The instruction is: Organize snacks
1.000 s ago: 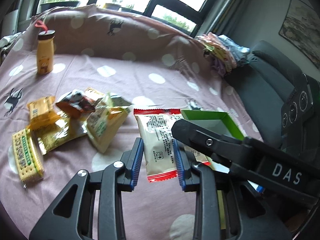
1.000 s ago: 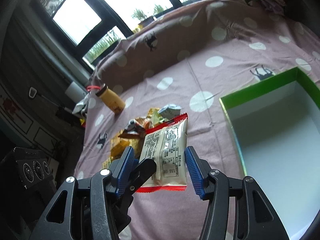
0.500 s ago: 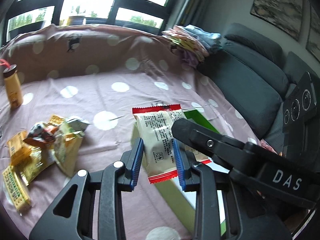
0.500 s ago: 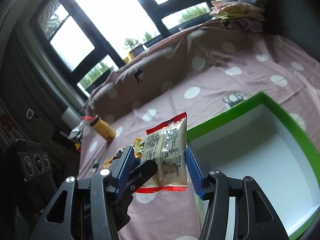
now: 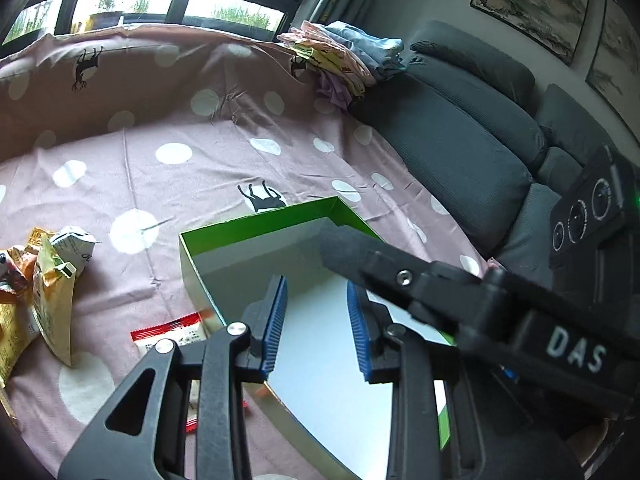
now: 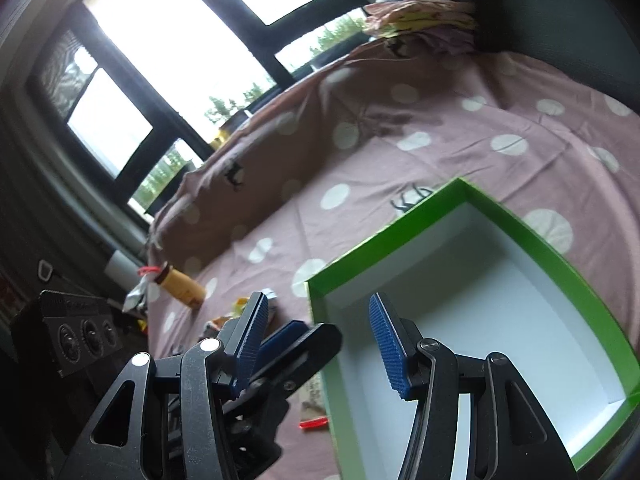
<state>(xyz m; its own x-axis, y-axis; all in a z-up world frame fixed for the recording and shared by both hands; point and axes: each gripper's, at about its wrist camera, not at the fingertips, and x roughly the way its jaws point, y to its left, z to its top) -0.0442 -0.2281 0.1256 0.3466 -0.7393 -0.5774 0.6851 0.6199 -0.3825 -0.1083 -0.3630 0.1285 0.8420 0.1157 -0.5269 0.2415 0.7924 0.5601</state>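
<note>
A heap of snack packets (image 5: 36, 292) is seen at the left on the dotted cloth (image 5: 208, 176). A red-edged packet (image 5: 172, 334) lies on the cloth just beside the green box (image 5: 256, 222). The left gripper (image 5: 316, 320) and right gripper (image 6: 316, 340) are held over the box, jaws parted, nothing gripped.

Daylight pours in from the windows (image 6: 192, 40) at the upper left of your right wrist view, blown out to pure white there, and from the top left of your left wrist view, leaving the corners of both frames dark. You get soft, even light with faint shadows on the spotted cloth (image 5: 200, 152), while the white floor of the green box (image 6: 500, 312) glares palely. Both fisheye views bend straight lines near the edges, and the right wrist view is smeared with motion blur.
</note>
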